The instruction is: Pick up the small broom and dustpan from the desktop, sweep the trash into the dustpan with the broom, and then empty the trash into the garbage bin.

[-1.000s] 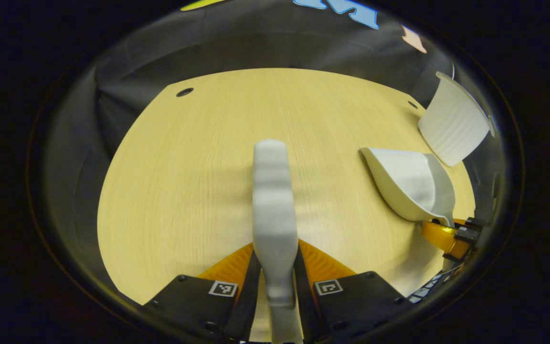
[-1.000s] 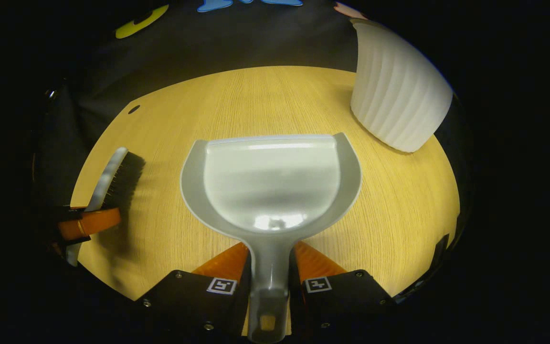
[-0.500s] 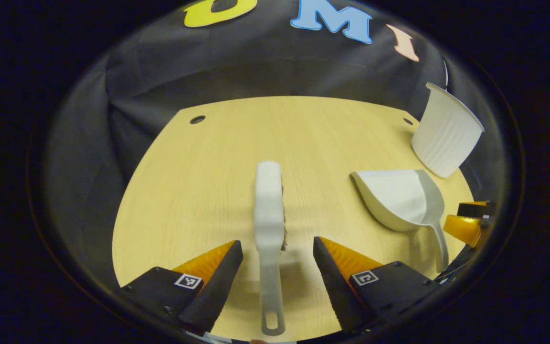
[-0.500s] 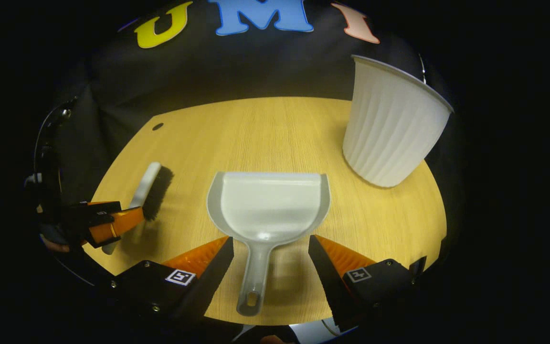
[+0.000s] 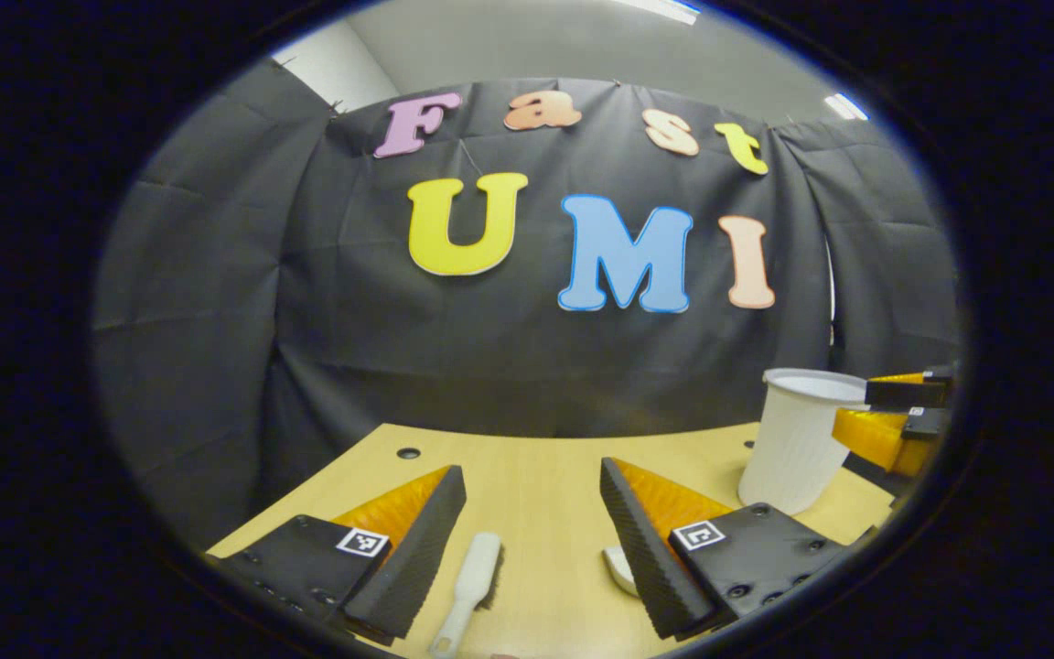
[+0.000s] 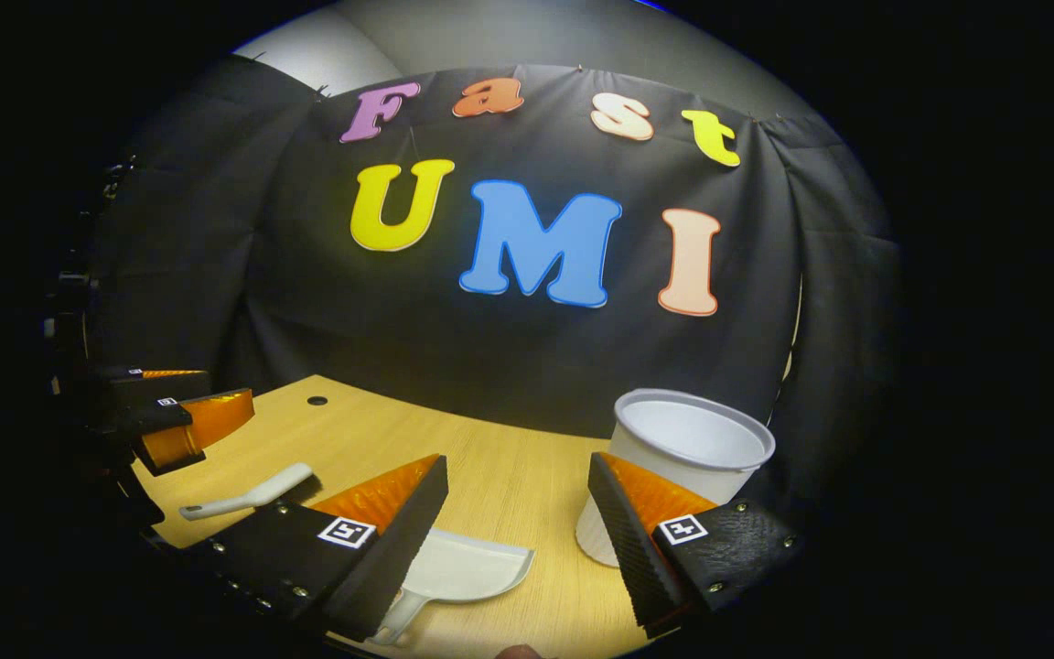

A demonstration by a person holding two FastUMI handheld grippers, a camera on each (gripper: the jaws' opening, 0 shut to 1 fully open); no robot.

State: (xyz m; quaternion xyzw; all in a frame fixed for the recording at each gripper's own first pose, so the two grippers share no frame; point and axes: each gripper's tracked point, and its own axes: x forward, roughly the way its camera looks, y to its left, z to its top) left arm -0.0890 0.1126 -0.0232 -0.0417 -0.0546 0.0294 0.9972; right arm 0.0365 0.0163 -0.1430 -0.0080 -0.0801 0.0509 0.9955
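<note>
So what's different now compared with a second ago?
A second ago each gripper was clamped on a tool. Since then both let go and pulled up and back: the left gripper stands open above the broom, the right gripper open above the dustpan. Both tools lie on the table. The white bin stands upright where it was.
</note>
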